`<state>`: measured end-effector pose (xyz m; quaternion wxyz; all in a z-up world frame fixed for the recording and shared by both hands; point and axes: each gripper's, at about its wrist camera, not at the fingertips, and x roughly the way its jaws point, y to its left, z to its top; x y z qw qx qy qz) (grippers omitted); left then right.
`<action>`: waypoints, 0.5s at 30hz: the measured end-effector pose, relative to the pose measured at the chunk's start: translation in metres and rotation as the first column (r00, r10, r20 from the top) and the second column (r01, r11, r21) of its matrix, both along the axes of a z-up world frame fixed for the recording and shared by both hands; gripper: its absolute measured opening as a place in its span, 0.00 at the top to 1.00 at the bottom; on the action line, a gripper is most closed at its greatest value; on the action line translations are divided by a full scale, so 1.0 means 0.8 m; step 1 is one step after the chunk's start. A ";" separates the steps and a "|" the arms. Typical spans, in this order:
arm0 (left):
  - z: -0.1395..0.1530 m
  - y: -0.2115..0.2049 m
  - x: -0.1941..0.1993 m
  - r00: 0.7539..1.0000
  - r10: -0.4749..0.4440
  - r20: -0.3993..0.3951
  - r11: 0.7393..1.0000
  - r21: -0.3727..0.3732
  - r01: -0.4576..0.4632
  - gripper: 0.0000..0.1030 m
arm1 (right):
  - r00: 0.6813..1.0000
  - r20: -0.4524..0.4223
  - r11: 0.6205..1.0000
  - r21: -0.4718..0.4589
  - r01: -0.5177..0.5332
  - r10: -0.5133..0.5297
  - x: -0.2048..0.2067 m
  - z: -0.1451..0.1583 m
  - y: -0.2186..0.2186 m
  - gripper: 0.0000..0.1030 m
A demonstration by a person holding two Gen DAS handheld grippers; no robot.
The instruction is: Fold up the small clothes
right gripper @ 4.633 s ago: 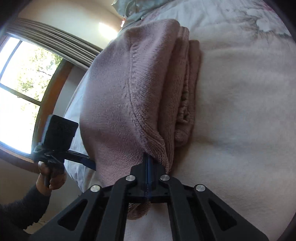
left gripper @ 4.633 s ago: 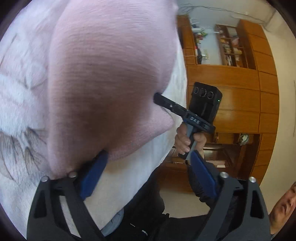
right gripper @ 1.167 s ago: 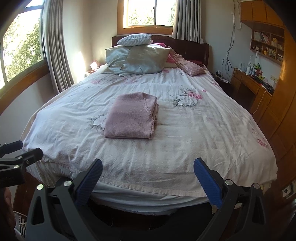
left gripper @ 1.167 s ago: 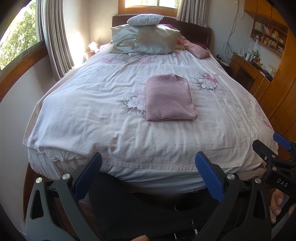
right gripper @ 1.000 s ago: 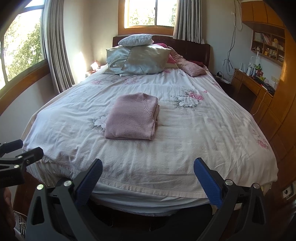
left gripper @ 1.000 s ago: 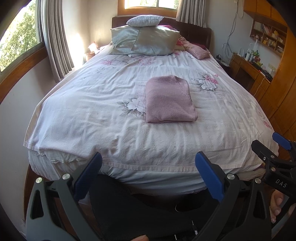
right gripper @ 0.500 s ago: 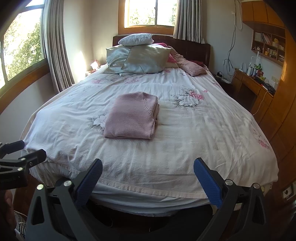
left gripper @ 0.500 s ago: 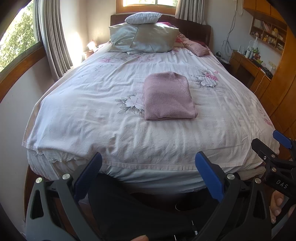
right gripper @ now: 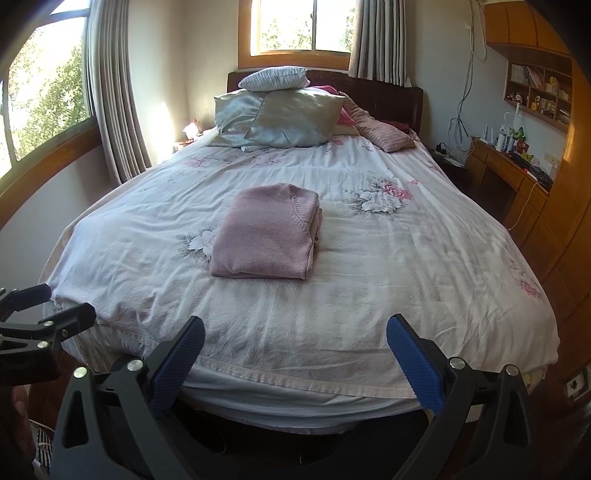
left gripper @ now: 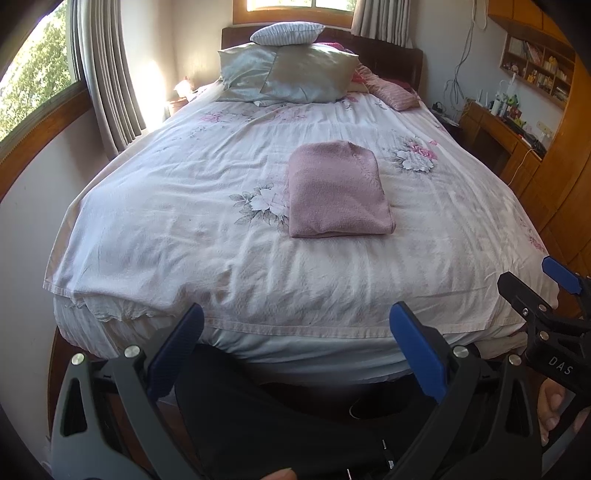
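Jaws of both grippers wide apart, empty, level at bed's foot, facing folded pink sweater (left gripper: 336, 190)

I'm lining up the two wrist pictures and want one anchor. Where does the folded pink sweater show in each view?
Left wrist view: the folded pink sweater lies on the bed right of centre, in the upper half.
Right wrist view: the sweater lies left of centre, near mid-height.
Shared landmark: the striped pillow on top of the pile at the headboard.
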<state>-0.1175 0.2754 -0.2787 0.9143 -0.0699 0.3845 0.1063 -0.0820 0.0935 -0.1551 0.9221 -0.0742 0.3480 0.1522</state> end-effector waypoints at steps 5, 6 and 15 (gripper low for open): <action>0.000 0.000 0.001 1.000 -0.001 0.001 1.000 -0.001 0.001 0.03 | 1.000 -0.002 1.000 0.001 0.002 -0.002 0.001 0.000 0.000 0.04; 0.000 0.000 0.001 1.000 -0.001 0.001 1.000 -0.002 0.001 0.03 | 1.000 -0.002 1.000 0.003 0.002 -0.002 0.001 0.000 0.000 0.04; -0.002 0.001 0.004 1.000 0.002 0.003 1.000 -0.007 -0.002 0.03 | 1.000 -0.020 1.000 0.003 0.008 -0.008 0.002 -0.006 0.002 0.04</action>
